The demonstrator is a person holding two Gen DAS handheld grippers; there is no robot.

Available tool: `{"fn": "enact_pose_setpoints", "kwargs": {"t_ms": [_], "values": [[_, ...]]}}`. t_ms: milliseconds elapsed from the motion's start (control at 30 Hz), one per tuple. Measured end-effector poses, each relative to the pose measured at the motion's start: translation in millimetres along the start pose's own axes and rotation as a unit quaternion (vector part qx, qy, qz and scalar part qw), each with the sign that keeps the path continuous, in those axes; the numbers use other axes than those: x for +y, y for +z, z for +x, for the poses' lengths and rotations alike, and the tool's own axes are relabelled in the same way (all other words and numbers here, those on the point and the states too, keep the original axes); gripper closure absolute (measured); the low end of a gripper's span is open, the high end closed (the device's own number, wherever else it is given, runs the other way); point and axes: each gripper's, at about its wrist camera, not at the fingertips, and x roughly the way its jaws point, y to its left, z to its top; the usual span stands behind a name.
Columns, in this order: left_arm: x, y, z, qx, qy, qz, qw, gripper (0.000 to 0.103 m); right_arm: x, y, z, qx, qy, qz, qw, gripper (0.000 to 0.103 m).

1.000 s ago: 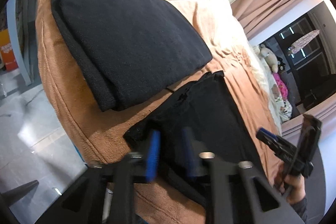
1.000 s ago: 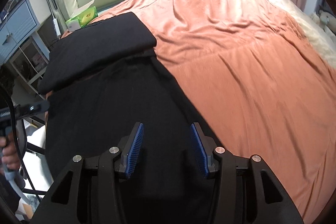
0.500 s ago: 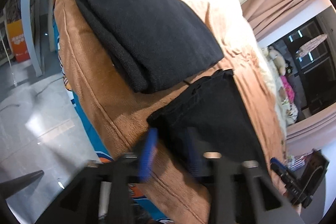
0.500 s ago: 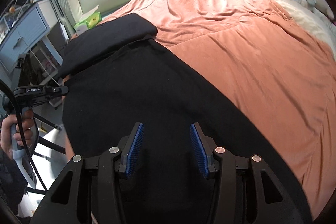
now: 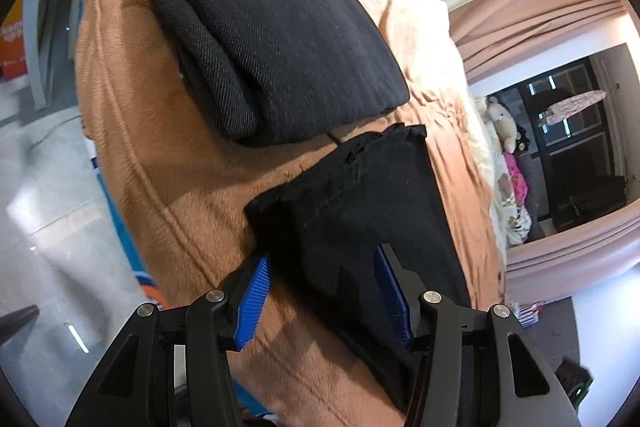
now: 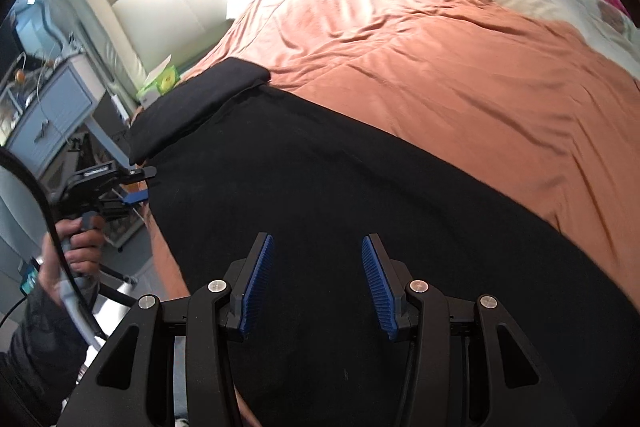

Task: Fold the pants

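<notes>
Black pants (image 6: pixel 340 187) flat along the bed's edge

The left gripper (image 5: pixel 320 291) hangs over the near edge of the bed (image 5: pixel 132 115), which is covered by an orange-brown blanket. Its jaws have just been opening and now stand apart, the blue pads (image 5: pixel 256 297) on either side of a strip of the black pants (image 5: pixel 360 211) without pressing on it. The pants lie flat on the bed, one end pointing toward a folded dark garment (image 5: pixel 264 27) that sits farther up the bed, just beyond them with a narrow gap of blanket between. Beside the bed on the left is grey floor (image 5: pixel 44 219). On the bed's far side lie stuffed toys (image 5: pixel 502 125), near pink curtains (image 5: pixel 532 11).
</notes>
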Motion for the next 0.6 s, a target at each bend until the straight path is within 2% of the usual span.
{"fn": "enact_pose_setpoints", "kwargs": {"t_ms": [233,333,367,400,467,600], "values": [[10,-5,-2,-0.018,-0.044,-0.026,0.9986,0.05,-7,-38,-38,-0.016,-0.017,0.051,0.998,0.058],[8,-8,-1,-0.016,-0.048,-0.023,0.9985,0.05,-6,-48,-50,-0.024,-0.022,0.065,0.997,0.058],[8,-7,-1,-0.016,-0.046,-0.022,0.9986,0.059,-5,-50,-52,-0.027,-0.024,0.068,0.997,0.058],[8,-5,1,-0.013,-0.039,-0.021,0.9989,0.079,-4,-53,-56,-0.03,-0.028,0.071,0.997,0.058],[11,-1,5,-0.003,-0.035,-0.023,0.9991,0.095,-3,-57,-63,-0.033,-0.036,0.077,0.996,0.058],[2,1,-8,-0.024,-0.049,-0.003,0.9985,0.097,4,-64,-76,-0.039,-0.065,0.083,0.994,0.058]]}}
